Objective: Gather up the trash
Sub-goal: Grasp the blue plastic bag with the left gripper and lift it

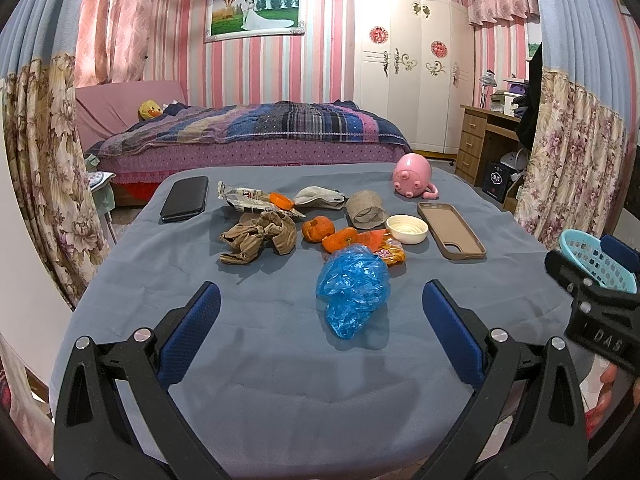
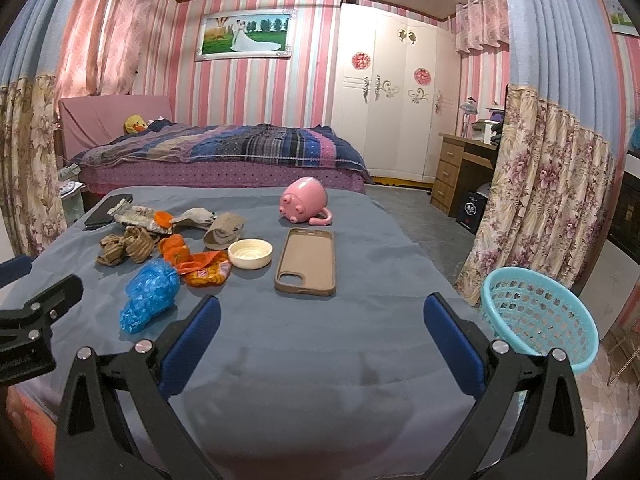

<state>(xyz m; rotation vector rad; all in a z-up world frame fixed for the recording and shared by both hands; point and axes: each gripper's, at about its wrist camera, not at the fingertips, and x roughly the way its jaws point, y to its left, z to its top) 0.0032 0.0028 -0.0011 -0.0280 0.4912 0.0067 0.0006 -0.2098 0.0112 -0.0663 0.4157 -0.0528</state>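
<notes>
— On the left wrist view, over the near edge of the grey-blue table (image 1: 260, 360): left gripper (image 1: 321, 332) spread wide, gripping nothing, both blue pads clear of the cloth. Just ahead, between the pads, lay a crumpled blue plastic bag (image 1: 352, 294).

— Behind that bag?

— Touching its far side, an orange snack wrapper (image 1: 390, 250); beside that, orange peels (image 1: 330, 234). Further left, brown crumpled paper (image 1: 260, 238), then a torn white wrapper (image 1: 250, 198) and a black phone (image 1: 186, 199) at the back. Also a white lid (image 1: 407, 229), a tan phone case (image 1: 451, 231), a pink mug (image 1: 413, 176) tipped on its side. Far right, off the table edge, stood a teal basket (image 1: 596, 258), partly hidden by the right gripper's black body.

— Over to the right wrist view?

— Right gripper (image 2: 322, 332) likewise spread apart, holding nothing, hovering above bare cloth. Blue plastic bag (image 2: 150, 300) sat left of its left pad, phone case (image 2: 306, 262) straight ahead, white lid (image 2: 250, 253) just beside it. Teal basket (image 2: 540, 316) stood at lower right, beyond the table's corner, mesh wall showing, contents impossible to tell.
</notes>
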